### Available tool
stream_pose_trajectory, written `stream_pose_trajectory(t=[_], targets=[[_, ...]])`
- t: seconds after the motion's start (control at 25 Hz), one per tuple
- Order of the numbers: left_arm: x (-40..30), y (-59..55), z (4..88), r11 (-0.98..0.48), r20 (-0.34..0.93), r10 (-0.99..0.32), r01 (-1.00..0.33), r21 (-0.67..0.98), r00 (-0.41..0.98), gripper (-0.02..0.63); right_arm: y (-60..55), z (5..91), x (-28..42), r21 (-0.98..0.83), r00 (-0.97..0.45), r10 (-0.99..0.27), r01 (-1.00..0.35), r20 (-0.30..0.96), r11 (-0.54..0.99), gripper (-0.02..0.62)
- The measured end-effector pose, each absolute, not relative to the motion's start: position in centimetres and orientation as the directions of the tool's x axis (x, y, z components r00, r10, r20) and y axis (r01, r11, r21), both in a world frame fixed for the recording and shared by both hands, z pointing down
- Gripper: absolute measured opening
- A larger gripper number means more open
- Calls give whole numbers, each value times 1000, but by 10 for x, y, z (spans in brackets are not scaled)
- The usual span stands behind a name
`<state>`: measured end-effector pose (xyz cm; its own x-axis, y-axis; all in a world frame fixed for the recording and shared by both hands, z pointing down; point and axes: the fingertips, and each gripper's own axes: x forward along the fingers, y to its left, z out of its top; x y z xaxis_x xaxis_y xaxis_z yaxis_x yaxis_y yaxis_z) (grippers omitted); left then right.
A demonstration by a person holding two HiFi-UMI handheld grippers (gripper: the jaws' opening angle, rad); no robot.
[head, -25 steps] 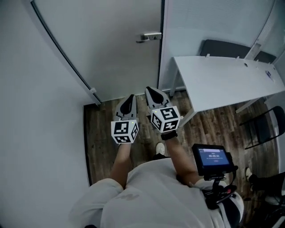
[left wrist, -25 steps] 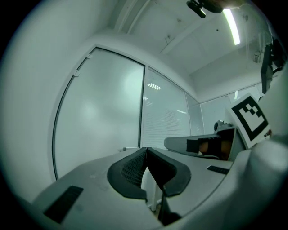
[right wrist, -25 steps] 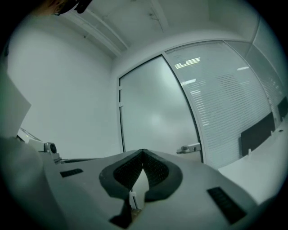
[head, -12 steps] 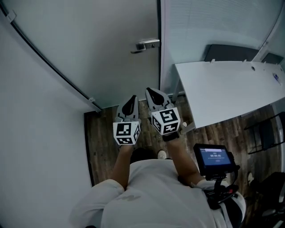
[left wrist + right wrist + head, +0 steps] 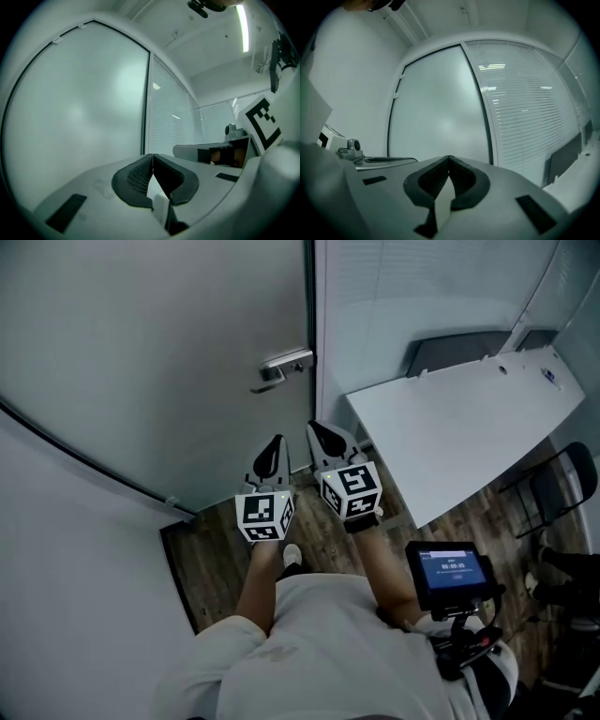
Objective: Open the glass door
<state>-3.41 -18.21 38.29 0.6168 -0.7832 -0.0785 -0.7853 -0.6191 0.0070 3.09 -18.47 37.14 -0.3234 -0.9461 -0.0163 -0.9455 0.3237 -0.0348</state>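
- Glass door [image 5: 178, 352]: straight ahead of us, filling the upper left of the head view. It looks shut against the jamb at its right edge.
- Lever handle [image 5: 282, 366]: sits close to that right edge, above and ahead of both grippers and apart from them. No contact yet.
- Left gripper [image 5: 275, 448]: clenched, pads pressed together w/ nothing between. It points level at the pane.
- Right gripper [image 5: 322, 435]: also clamped empty, just beside the left one and nearer the jamb.
- Handling (our judgement): a full-height pane is prob. heavy and rigid, w/ no flex to help. It should swing slowly, so a steady pull or push beats a jerk. It's fragile at the edges, so avoid knocking the jaws on the glass.
- Where to hold: the lever only. The pane is flat and slick, w/ nothing to pinch. Jaws must part first, then close across the lever bar near its free end for leverage. Right gripper is the closer one.
- Risk: the lever looks like polished metal, so pads may slide along it when pressing down.
- Can't tell from these views whether the door opens toward us or away.
- Materials: door is frosted, matte grey-white, w/ a thin dark frame strip. Handle is bright metal, a short horizontal bar on a small plate.
- Partition [image 5: 422, 287] to the right of the jamb is glass w/ fine horizontal blinds.
- Floor [image 5: 220, 549] is dark wood-look planks. White table [image 5: 469, 418] at right is smooth, flat, w/ square edges.
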Motion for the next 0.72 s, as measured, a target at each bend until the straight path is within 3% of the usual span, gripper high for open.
stream_pose_trajectory(t=[0.28, 0.72], targets=[[-51, -247, 380, -680, -56, -730, -732, -35, 681, 5, -227, 381, 21, -39, -225, -974, -974, 11, 224, 0], [-10, -292, 395, -729, 16, -684, -684, -23, 729, 5, -264, 380, 49, -52, -187, -982, -981, 36, 185, 0]])
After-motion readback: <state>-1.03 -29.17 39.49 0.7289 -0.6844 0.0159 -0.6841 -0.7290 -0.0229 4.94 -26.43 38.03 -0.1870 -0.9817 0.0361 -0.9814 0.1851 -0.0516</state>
